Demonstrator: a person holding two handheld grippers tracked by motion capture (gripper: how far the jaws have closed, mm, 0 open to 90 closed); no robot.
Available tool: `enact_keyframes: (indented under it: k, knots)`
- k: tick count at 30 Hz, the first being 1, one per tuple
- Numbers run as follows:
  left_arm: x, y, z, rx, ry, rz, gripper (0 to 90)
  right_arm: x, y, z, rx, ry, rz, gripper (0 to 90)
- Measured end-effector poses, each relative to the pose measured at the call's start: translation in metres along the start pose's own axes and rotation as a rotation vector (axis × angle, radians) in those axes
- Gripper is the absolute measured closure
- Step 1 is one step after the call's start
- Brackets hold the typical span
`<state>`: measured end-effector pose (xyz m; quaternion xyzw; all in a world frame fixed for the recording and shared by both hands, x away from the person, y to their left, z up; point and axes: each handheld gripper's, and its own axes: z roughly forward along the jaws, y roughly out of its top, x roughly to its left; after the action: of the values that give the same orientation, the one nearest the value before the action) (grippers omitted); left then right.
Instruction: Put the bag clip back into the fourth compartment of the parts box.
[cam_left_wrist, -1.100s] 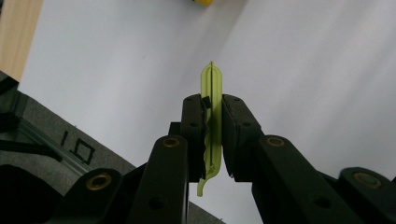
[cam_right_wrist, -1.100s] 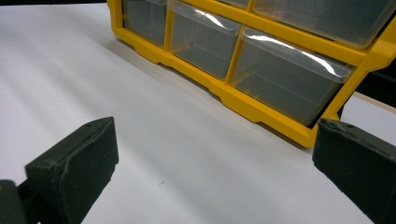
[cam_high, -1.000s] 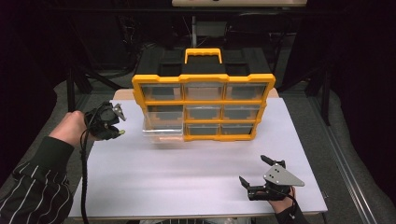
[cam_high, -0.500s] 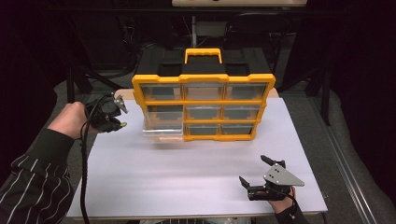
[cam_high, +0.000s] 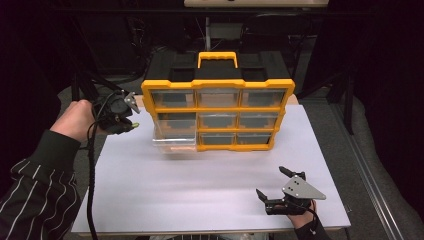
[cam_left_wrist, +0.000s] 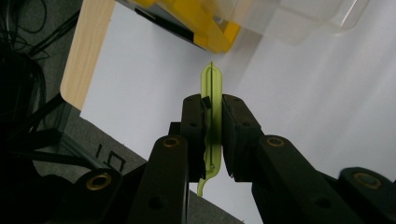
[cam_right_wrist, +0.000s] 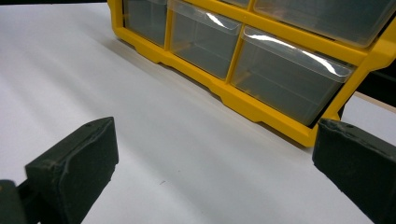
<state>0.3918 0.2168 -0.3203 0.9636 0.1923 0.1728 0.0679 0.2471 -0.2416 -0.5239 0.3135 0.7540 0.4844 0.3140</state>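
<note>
A white table top (cam_high: 200, 190) is seen spread across the high view, and at its far side a yellow-framed organiser (cam_high: 218, 107) with three rows of clear drawers is stood upright, a yellow carry handle (cam_high: 217, 56) on top. One clear drawer (cam_high: 174, 136), at the bottom left of the frame, is seen pulled out toward the near side, its front lying well forward of the others. The remaining drawers are seen pushed in flush.

At the left, a striped sleeve (cam_high: 35, 195) is seen coming in from the bottom, and the left gripper (cam_high: 131, 120) is held up beside the organiser's left edge, just off the table's left border, a black cable (cam_high: 91, 180) trailing down from it. In the left gripper view its jaws are seen closed on a thin lime-green plastic piece (cam_left_wrist: 211, 121), clamped edge-on, its tip pointed toward the organiser's yellow corner (cam_left_wrist: 215, 35) and the pulled-out drawer beyond. What the green piece is cannot be told.

At the near right corner, the right gripper (cam_high: 272, 186) is rested low at the table top, the grey three-cornered plate (cam_high: 300, 189) on top. Its jaws are seen spread wide, nothing between them; in the right gripper view the organiser's lower drawers (cam_right_wrist: 243, 56) are faced across bare white surface.
</note>
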Motion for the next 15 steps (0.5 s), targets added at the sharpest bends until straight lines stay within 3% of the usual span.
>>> enact_keyframes:
  k: [8, 15]
  knots:
    - [-0.001, 0.016, -0.007, -0.024, 0.007, 0.025, 80.0, 0.000, 0.000, 0.000, -0.001, 0.002, 0.001, 0.0]
    - [-0.006, 0.035, -0.010, -0.017, -0.012, 0.083, 80.0, 0.000, 0.000, 0.000, 0.002, 0.002, -0.002, 0.0]
